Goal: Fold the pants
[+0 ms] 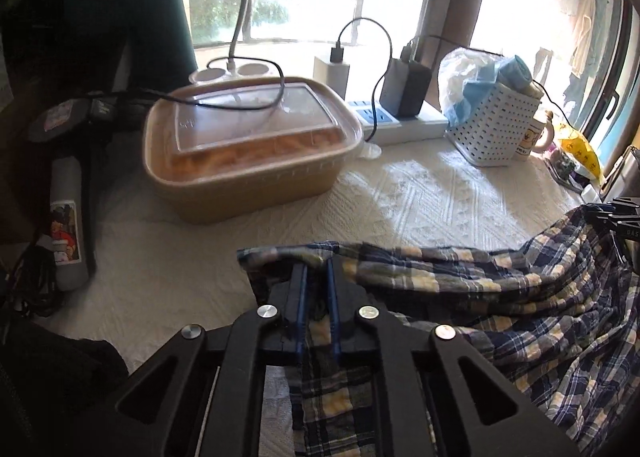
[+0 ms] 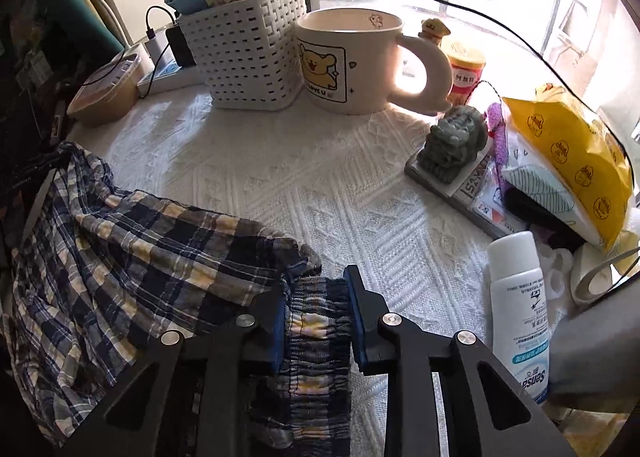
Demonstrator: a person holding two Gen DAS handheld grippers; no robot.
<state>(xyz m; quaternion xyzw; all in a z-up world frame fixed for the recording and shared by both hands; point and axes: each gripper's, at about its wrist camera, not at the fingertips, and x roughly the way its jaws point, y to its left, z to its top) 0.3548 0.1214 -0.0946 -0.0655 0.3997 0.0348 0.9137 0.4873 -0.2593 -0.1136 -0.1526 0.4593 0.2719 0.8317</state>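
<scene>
Left gripper (image 1: 318,277), angled downward, was clamped on navy-and-yellow plaid cotton pants (image 1: 500,297); right gripper (image 2: 318,309), pitched steeply down, was closed on their gathered waistband (image 2: 318,329) over the white quilted worktop (image 2: 320,185).

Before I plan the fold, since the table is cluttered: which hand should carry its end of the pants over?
Probably the left. The left gripper pinches a thin hem of the plaid pants, with bare cloth ahead; the right gripper clamps the bunched waistband beside the white bottle.
</scene>
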